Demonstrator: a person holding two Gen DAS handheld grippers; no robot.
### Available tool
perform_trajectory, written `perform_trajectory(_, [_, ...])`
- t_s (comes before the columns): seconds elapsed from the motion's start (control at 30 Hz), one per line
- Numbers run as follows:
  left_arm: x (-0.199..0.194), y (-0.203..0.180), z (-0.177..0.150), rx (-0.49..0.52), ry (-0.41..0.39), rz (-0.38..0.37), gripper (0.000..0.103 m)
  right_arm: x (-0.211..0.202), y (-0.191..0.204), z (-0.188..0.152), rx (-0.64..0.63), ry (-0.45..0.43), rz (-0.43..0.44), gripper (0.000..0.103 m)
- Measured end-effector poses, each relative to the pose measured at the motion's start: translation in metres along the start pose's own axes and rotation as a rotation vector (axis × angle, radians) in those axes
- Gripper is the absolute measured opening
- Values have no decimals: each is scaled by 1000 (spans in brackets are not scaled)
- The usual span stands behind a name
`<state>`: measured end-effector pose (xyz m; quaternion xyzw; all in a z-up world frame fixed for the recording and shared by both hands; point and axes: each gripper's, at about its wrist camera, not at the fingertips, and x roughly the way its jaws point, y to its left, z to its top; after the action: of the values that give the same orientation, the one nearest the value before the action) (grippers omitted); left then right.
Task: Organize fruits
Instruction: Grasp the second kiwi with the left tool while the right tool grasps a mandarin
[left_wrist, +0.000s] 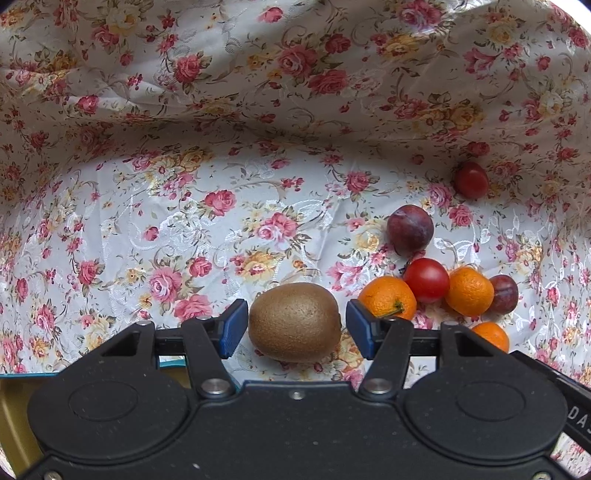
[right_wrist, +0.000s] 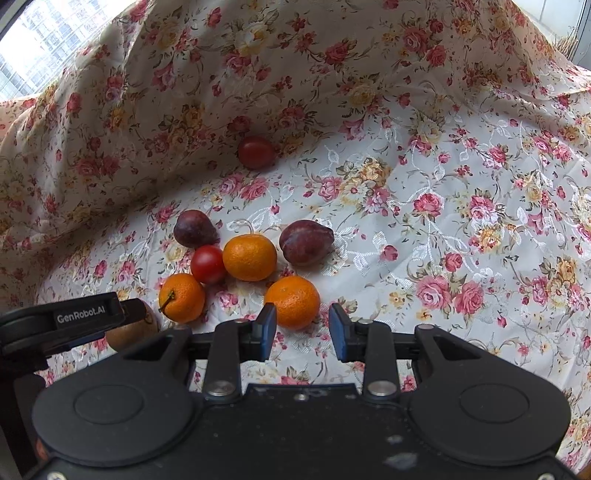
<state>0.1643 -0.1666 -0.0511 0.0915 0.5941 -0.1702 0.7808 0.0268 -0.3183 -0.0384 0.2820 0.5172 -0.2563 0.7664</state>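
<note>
A white cloth printed with pink, red and yellow roses (left_wrist: 155, 229) covers the whole work surface and rises in loose folds at the back. The black left gripper with blue pads (left_wrist: 295, 328) points steeply down at it, and its jaws stand open on either side of a brown, fuzzy, egg-shaped kiwi (left_wrist: 294, 322) that lies on the cloth; a narrow gap shows between each pad and the skin, so the kiwi is straddled, not gripped. The black right gripper with blue pads (right_wrist: 303, 332) also points down, its jaws apart and holding nothing, with a round orange mandarin (right_wrist: 292, 301) lying on the cloth just beyond its fingertips, partly in the gap between them; from the right wrist view the body of the left gripper shows at the lower left edge with the kiwi (right_wrist: 129, 332) half hidden under it. The rest of the fruit is clustered close by: a dark purple plum (right_wrist: 306, 242) to the right, a second orange mandarin (right_wrist: 250, 257) in the middle touching a small shiny red tomato (right_wrist: 207, 263), a stemmed third mandarin (right_wrist: 181, 297) nearest the kiwi, and a second purple plum (right_wrist: 195, 228) behind the tomato. A second red tomato (right_wrist: 256, 152) lies well apart at the foot of the cloth's folds.
</note>
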Motion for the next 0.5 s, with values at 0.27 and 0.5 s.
perform_trajectory(0.27, [24,0,4,-38,30,7,69,5,0,0,7,10,-2,34])
perform_trajectory(0.5, [33,-17,4,20,11,47,62,7,-2,1,32,13,5,34])
